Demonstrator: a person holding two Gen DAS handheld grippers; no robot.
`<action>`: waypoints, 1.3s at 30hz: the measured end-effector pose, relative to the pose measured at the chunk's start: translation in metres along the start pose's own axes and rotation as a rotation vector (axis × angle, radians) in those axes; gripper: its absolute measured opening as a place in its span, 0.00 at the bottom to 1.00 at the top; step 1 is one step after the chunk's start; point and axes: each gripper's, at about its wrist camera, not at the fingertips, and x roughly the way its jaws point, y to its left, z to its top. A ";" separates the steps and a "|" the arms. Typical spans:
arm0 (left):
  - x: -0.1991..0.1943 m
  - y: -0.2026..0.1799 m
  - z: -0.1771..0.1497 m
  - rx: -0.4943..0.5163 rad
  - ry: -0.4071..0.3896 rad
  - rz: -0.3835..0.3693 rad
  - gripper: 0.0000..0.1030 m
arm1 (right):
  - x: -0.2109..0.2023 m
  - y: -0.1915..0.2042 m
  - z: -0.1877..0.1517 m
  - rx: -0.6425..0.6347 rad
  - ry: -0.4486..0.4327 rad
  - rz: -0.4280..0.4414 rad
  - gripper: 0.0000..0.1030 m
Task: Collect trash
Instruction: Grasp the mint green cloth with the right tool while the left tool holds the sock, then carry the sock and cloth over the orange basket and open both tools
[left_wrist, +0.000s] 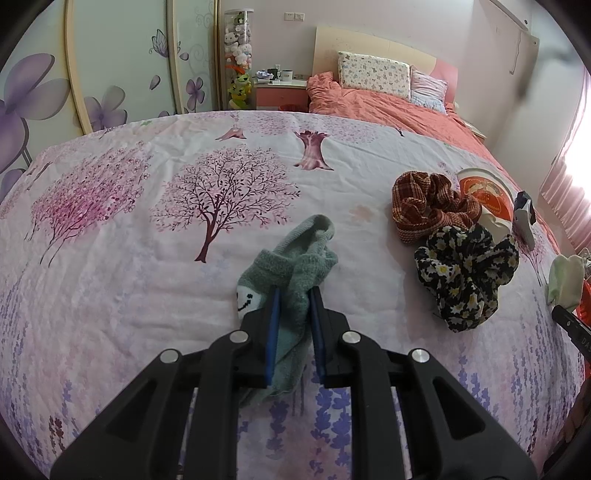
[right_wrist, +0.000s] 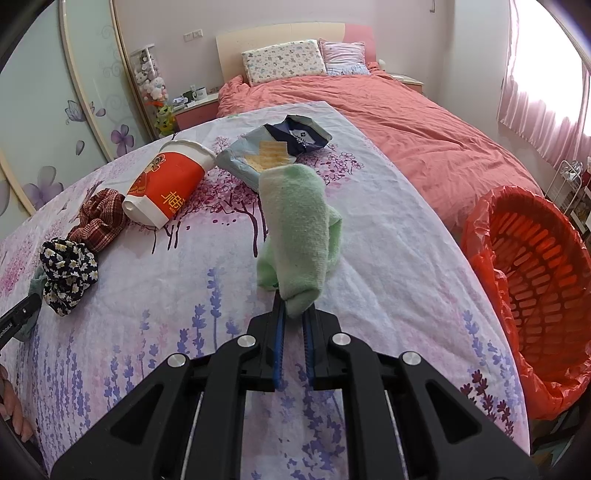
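My left gripper (left_wrist: 293, 295) is shut on a grey-green sock (left_wrist: 291, 254) with a smiley face, held just above the floral bedsheet (left_wrist: 147, 258). My right gripper (right_wrist: 293, 310) is shut on a light green sock (right_wrist: 297, 229), which stands up from the jaws; it also shows at the right edge of the left wrist view (left_wrist: 565, 277). A red and white paper cup (right_wrist: 168, 184) lies on its side on the sheet, with a crumpled blue snack wrapper (right_wrist: 273, 147) beside it. The cup (left_wrist: 487, 195) also shows in the left wrist view.
A brown plaid scrunchie (left_wrist: 428, 205) and a black floral scrunchie (left_wrist: 465, 269) lie near the cup. An orange basket lined with a red bag (right_wrist: 532, 258) stands off the bed's right side. A coral duvet (right_wrist: 388, 122) and pillows lie beyond the sheet.
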 end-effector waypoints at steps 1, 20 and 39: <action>0.000 0.000 0.000 0.000 0.000 0.000 0.18 | 0.000 0.000 0.000 0.000 0.000 0.000 0.09; -0.010 -0.006 -0.002 0.041 -0.013 -0.021 0.08 | -0.015 -0.011 -0.001 0.053 -0.051 0.103 0.05; -0.116 -0.079 0.011 0.112 -0.153 -0.246 0.07 | -0.109 -0.034 0.010 0.020 -0.260 0.211 0.05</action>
